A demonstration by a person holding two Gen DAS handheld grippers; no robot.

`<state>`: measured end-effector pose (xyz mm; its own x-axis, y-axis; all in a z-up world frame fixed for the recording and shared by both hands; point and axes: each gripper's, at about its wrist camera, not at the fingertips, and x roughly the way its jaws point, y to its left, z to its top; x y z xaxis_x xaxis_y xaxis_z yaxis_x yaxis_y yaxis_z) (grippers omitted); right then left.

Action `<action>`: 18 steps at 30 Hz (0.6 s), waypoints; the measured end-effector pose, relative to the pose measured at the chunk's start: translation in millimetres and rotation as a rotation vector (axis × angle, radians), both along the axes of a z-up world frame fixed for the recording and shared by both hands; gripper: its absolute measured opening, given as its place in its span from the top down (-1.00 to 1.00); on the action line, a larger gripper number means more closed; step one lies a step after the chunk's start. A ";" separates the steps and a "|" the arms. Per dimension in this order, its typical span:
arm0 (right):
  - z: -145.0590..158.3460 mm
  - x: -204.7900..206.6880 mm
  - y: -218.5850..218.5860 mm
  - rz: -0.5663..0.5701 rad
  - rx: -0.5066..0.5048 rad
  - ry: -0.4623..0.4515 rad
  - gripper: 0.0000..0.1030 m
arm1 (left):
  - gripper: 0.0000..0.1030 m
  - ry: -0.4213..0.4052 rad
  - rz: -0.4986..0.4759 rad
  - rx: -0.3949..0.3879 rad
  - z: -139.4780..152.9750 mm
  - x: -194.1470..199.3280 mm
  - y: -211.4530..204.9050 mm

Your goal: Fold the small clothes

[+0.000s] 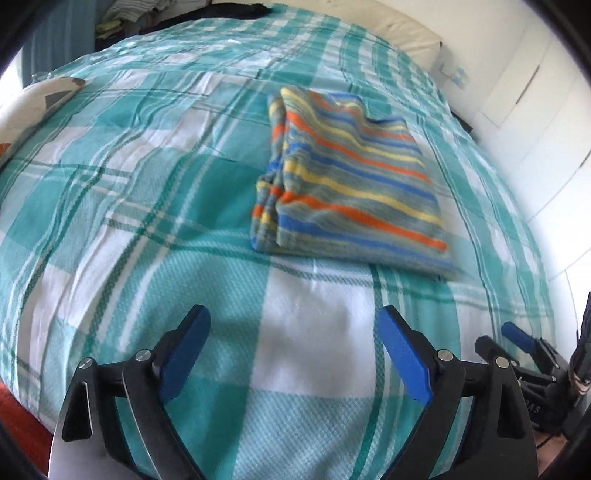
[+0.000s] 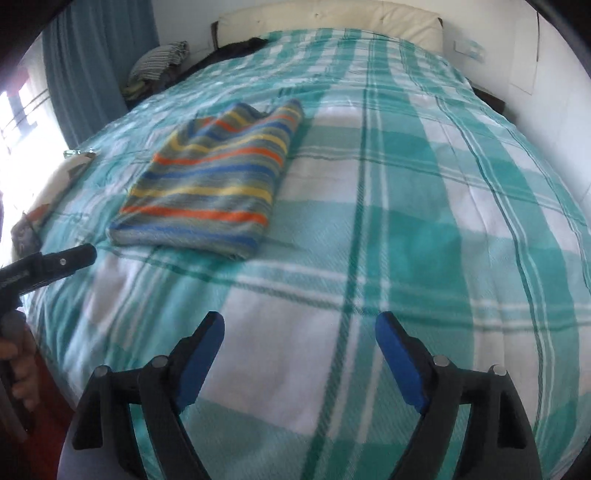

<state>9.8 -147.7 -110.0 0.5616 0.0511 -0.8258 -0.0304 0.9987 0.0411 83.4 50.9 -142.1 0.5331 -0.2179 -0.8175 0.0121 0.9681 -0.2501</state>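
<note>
A folded striped garment (image 1: 347, 184) lies flat on the bed (image 1: 147, 192), on the teal-and-white checked cover, about midway along the bed's length and well in from its near edge. Its stripes run orange, blue, yellow and grey, and a doubled fold edge shows along the side facing the bed's left edge. The left tool (image 1: 293, 347) hangs over the near edge of the bed with its blue-padded fingers (image 1: 404, 363) spread apart, holding nothing, clear of the garment. The right tool (image 2: 299, 350) is also over the near edge, fingers apart and empty. A cream headboard (image 2: 332, 18) stands at the far end, and a pile of clothes (image 2: 159, 62) sits beside the far left corner.
</note>
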 end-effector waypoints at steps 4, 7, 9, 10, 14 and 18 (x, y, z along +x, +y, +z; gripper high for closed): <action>-20.4 -8.8 -6.0 -0.042 -0.043 0.020 -0.97 | -0.99 0.005 -0.084 0.146 -19.2 -1.8 -31.4; -29.2 -10.7 -2.8 -0.022 -0.083 0.000 -1.00 | -0.99 -0.005 -0.116 0.244 -29.9 -3.3 -44.1; -32.7 -9.7 -2.5 -0.021 -0.094 0.003 -1.00 | -0.99 -0.009 -0.115 0.245 -32.9 -3.1 -43.7; -34.3 -8.6 -1.7 -0.018 -0.104 0.007 -1.00 | -0.99 -0.006 -0.115 0.241 -33.9 -2.0 -42.6; -37.2 -6.3 1.9 -0.013 -0.131 0.016 -1.00 | -0.99 -0.002 -0.127 0.249 -35.1 -1.1 -43.1; -38.3 -7.9 4.0 -0.013 -0.144 0.017 -1.00 | -0.99 0.006 -0.135 0.252 -36.5 1.4 -43.7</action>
